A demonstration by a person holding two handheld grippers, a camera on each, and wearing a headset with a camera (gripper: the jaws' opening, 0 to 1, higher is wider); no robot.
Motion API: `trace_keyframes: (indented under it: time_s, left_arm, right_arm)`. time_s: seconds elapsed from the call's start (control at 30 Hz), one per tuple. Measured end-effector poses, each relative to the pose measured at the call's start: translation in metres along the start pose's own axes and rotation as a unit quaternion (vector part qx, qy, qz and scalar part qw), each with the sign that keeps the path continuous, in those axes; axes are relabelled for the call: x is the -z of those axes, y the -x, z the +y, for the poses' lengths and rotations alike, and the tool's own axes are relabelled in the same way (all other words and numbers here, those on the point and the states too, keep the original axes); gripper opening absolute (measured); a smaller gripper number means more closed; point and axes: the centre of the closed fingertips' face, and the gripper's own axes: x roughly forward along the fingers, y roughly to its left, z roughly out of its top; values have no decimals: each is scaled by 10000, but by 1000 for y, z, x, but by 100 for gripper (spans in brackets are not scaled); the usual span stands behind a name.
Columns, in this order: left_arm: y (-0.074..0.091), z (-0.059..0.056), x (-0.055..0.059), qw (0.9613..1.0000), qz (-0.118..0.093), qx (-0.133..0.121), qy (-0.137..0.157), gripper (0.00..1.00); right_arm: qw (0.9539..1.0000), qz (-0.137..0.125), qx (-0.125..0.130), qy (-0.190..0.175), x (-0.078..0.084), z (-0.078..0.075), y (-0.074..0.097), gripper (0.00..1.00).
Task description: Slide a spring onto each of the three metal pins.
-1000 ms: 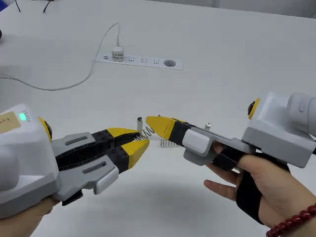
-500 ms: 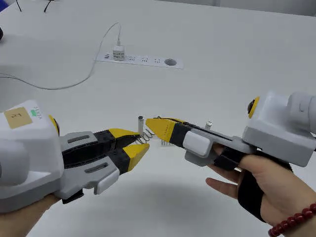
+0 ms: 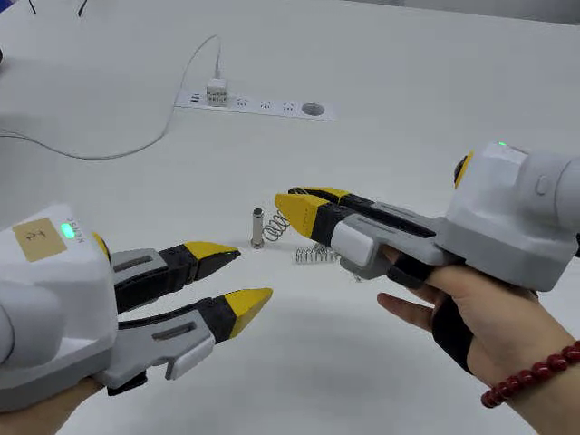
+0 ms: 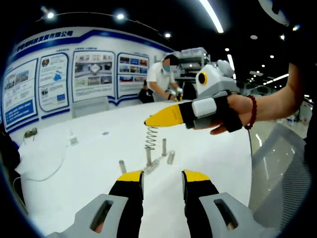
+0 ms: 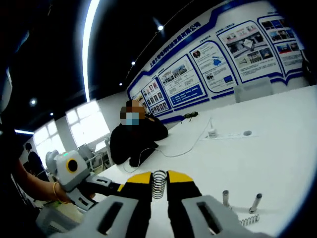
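Head view: the left gripper (image 3: 251, 274), whose jaws were almost shut right beside the spring (image 3: 276, 227) half a second ago, now has them spread wide, holding nothing and clear of the coil. Beyond it, the right gripper (image 3: 286, 199) has its jaws narrowed on the spring's upper end, and the coil hangs aslant with its free end just beside an upright metal pin (image 3: 257, 227). A second spring (image 3: 313, 256) lies flat on the bench (image 3: 408, 109) under the right gripper.
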Motion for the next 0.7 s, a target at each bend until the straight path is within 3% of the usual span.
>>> trace_keyframes:
  time_s: [0.3,0.7]
  left_arm:
    - [0,-3,10,9999,79,-2,146,42]
    - [-4,1,21,9990,206,-147,357,56]
  right_arm:
    - [9972,88,212,708,-5,-20,-17,12]
    - [9931,140,286,1125,-2,-35,-41,12]
